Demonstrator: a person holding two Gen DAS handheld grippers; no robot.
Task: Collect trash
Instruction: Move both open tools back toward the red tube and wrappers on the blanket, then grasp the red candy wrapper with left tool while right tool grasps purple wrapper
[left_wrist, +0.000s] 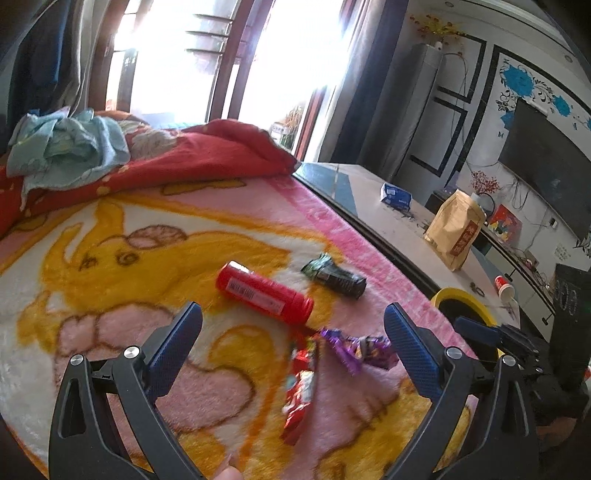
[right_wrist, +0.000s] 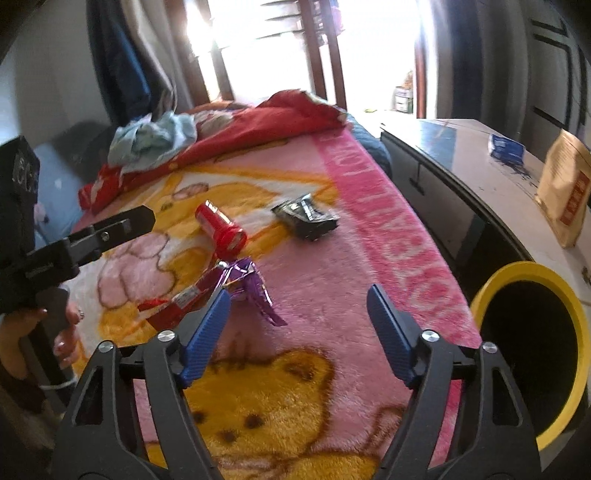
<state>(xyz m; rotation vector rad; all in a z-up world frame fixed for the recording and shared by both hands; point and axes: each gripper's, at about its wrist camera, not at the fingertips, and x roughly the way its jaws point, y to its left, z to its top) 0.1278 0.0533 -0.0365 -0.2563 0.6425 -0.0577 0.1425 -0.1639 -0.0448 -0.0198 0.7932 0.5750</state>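
On the pink and yellow blanket (left_wrist: 110, 258) lie a red cylindrical tube (left_wrist: 264, 293), a black-green wrapper (left_wrist: 334, 277), a crumpled purple wrapper (left_wrist: 360, 350) and a red wrapper (left_wrist: 301, 395). My left gripper (left_wrist: 293, 328) is open and empty, just short of the red and purple wrappers. My right gripper (right_wrist: 297, 308) is open and empty above the blanket, right of the purple wrapper (right_wrist: 247, 286), the red wrapper (right_wrist: 184, 299) and the tube (right_wrist: 221, 227). The black-green wrapper (right_wrist: 306, 218) lies farther off. A yellow-rimmed black bin (right_wrist: 532, 350) stands at the bed's right edge; it also shows in the left wrist view (left_wrist: 461, 302).
A red quilt (left_wrist: 184, 155) and pale blue clothes (left_wrist: 66, 144) are heaped at the bed's far end. A low table (left_wrist: 373, 184) to the right holds a brown paper bag (left_wrist: 456, 232), a blue tissue pack (left_wrist: 397, 195) and a red cup (left_wrist: 504, 286). The left gripper shows in the right wrist view (right_wrist: 110, 229).
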